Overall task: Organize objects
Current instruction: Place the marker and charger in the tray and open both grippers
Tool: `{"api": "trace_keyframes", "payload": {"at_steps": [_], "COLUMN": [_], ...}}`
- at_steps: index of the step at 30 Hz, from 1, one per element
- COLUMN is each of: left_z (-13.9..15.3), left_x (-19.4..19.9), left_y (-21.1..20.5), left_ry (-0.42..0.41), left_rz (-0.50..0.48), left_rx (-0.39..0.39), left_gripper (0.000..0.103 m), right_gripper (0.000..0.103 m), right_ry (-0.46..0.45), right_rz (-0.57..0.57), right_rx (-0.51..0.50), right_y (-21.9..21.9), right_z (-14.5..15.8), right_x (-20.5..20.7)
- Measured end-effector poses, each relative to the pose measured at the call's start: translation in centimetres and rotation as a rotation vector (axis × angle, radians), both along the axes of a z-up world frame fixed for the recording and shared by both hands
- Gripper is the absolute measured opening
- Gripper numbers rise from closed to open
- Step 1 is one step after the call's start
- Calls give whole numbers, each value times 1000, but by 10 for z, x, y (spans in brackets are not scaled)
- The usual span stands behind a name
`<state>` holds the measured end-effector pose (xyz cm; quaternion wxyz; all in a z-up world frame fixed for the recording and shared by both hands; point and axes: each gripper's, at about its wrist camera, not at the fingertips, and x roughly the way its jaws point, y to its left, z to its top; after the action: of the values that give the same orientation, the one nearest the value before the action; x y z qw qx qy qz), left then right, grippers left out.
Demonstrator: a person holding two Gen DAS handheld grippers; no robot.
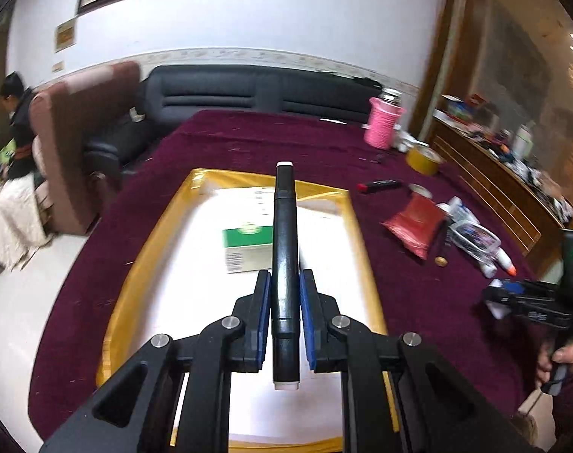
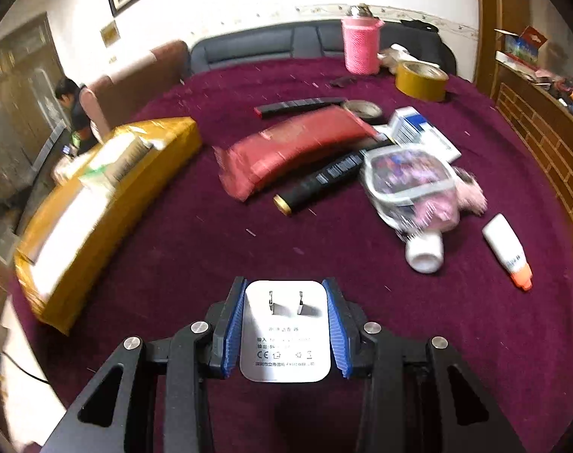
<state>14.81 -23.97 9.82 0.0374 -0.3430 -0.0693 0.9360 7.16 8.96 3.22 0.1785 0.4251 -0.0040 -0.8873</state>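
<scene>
The left gripper (image 1: 284, 290) pinches a black marker (image 1: 285, 264) above the yellow parcel (image 1: 135, 264), where a green box (image 1: 247, 249) lies. The right gripper (image 2: 285, 302) clamps a white charger plug (image 2: 285, 332) over the maroon tablecloth (image 2: 173, 245); farther off lie a red pouch (image 2: 286, 151) and a tape roll (image 2: 420, 80).

A black marker (image 1: 285, 264) with white ends is held lengthwise above the yellow box (image 1: 143, 226). A white charger (image 2: 285, 330) shows its prongs upward.

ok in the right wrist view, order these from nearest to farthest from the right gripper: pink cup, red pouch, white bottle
1. white bottle, lying just ahead and right of the right gripper
2. red pouch, mid-table, ahead and slightly left
3. pink cup, standing at the far edge
</scene>
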Motion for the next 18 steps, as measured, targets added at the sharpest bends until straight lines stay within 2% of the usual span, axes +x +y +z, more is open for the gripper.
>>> {"api": "trace_keyframes", "payload": {"at_steps": [6,11,13,18], "left_z": [-8,-18,-23,-42], "left_x": [-14,-44,-59,-95], "left_y": [-39,-47,-48,-56], "left_ry": [-41,-84,-101,-173], "left_rz": [73,66,61,49], "left_rx": [-5,-58,-77,-55], "left_gripper": [15,15,15,14], "right_gripper": [43,43,43,43], "right_ry": [-2,-39,-38,-71], "right_rz": [109,194,223,249], "right_rx": [-89,-161,-150,-88], "right_y": [-48,-102,-131,-191], "right_z": [28,45,50,47], "right_x": [-11,-33,-45,-79]}}
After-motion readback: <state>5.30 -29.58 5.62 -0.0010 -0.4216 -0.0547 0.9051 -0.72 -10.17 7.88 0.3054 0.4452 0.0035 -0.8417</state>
